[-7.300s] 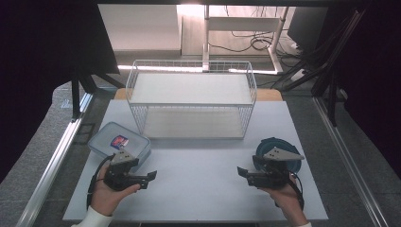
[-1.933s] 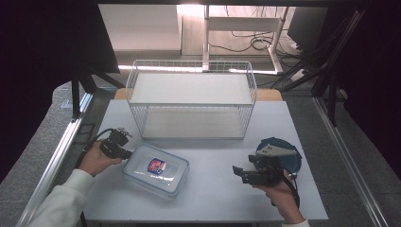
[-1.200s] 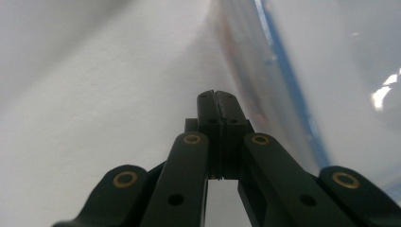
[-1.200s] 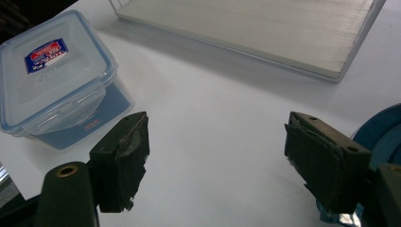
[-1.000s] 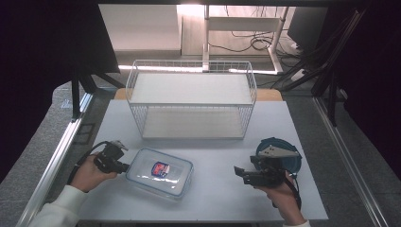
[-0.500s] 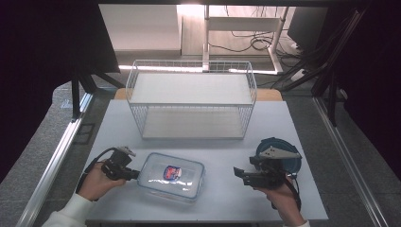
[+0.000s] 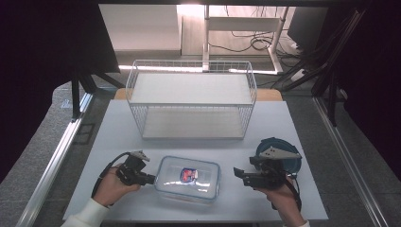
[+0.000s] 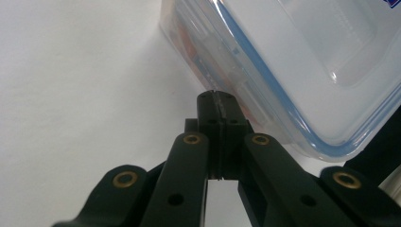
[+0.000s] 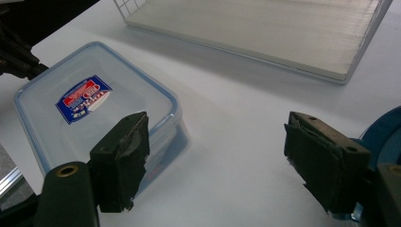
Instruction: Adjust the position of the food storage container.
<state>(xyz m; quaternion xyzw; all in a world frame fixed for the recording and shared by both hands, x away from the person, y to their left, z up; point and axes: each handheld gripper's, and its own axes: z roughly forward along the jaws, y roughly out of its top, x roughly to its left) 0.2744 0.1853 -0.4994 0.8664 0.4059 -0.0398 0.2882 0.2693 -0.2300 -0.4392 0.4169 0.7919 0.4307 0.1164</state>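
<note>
One clear lidded container (image 7: 188,178) on table (image 7: 118,137), left tool (image 7: 150,179) clenched at its edge, right tool (image 7: 237,174) released, one wire basket (image 7: 191,105) far.

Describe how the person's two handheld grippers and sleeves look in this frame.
Both the left gripper and the right gripper are black, each topped by a grey three-cornered plate and trailing a black cable. Brass-coloured rivets mark the jaw links. The left sleeve is white.

My left gripper (image 8: 218,101) is matte black, its linkage arms studded with brass-ringed pivots, and a grey three-cornered plate sits on top. My right gripper (image 9: 217,161) wears worn black pads. Black cables trail from both. A white cuff (image 7: 90,213) covers my left wrist.
</note>
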